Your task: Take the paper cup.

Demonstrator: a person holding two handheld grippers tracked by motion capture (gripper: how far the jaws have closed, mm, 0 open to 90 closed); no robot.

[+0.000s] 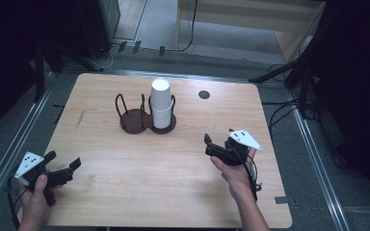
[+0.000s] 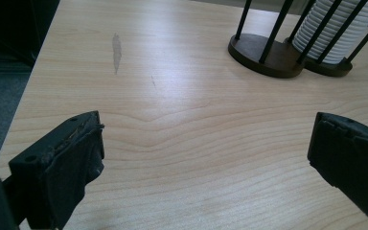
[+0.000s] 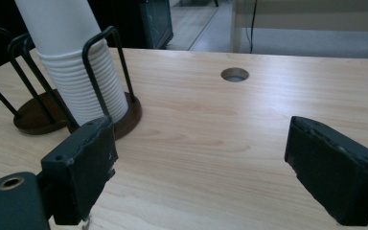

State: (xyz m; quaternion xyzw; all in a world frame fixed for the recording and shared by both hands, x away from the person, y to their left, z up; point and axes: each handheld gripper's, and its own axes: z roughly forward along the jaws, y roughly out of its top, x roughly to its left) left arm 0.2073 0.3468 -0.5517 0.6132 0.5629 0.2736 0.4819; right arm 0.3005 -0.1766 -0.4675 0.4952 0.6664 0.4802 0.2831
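Left claw (image 1: 66, 166) and right claw (image 1: 211, 144) both hand-held, jaws apart, nothing between.

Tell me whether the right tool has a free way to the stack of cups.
Probably yes: bare table lies between the right tool and the stack of cups, though the holder's wire posts partly cage its lower part.

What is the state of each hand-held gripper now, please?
Left hand-held gripper: open, holding nothing, over the table.
Right hand-held gripper: open, holding nothing.
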